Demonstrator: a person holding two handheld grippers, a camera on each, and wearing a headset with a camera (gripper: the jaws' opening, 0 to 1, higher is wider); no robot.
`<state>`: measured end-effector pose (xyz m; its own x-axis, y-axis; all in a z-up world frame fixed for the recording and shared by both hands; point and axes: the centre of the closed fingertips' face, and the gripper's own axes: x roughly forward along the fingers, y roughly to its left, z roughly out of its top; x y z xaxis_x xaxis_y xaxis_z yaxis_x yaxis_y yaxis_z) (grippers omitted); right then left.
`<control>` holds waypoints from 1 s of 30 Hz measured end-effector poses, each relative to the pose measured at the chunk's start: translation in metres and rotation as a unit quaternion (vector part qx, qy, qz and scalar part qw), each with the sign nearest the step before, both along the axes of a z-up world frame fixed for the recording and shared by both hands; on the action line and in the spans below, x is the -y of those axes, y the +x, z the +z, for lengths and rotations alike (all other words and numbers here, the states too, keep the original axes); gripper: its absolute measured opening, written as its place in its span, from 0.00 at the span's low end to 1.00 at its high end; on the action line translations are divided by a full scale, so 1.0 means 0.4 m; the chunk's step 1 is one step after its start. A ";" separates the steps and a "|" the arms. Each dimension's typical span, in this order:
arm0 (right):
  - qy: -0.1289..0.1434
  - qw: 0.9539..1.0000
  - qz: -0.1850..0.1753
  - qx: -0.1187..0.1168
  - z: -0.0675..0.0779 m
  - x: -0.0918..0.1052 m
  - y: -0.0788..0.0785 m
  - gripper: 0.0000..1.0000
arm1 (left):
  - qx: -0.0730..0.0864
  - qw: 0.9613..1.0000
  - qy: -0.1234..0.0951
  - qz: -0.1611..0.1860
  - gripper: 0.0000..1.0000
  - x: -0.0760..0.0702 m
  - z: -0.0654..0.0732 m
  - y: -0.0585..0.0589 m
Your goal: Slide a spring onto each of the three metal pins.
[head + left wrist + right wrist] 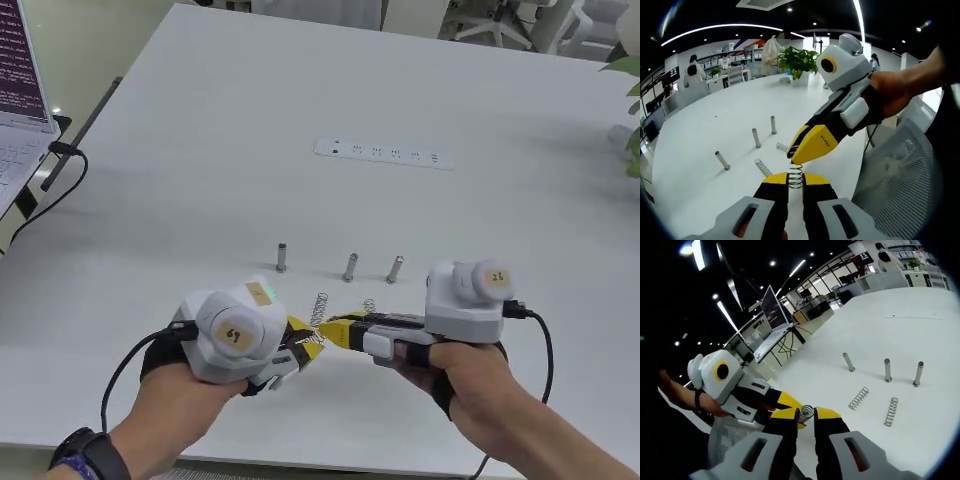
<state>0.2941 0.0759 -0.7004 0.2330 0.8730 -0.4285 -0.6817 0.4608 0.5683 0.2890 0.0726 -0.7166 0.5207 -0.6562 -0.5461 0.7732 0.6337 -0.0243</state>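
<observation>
Three bare metal pins (281, 256) (350, 266) (395, 268) stand upright in a row on the white table. Two springs (319, 308) (368, 305) lie loose just in front of them. A third spring (795, 176) is held above the table's near edge, pinched between the jaws of my left gripper (795, 180). My right gripper (796, 153) meets it tip to tip from the right, and in its own view the spring's end (806, 413) sits between the tips of the right gripper (806, 416). In the head view the left gripper (306, 346) and right gripper (326, 331) touch noses.
A white power strip (385, 153) lies beyond the pins. A laptop (20, 90) with a black cable sits at the far left edge. A plant (628, 110) stands at the right edge. A mesh office chair (900, 190) is below the table's near edge.
</observation>
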 end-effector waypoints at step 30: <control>-0.029 0.999 0.024 0.034 0.033 -0.027 -0.009 0.08 | 0.025 1.000 -0.013 -0.007 0.02 -0.008 -0.002 0.004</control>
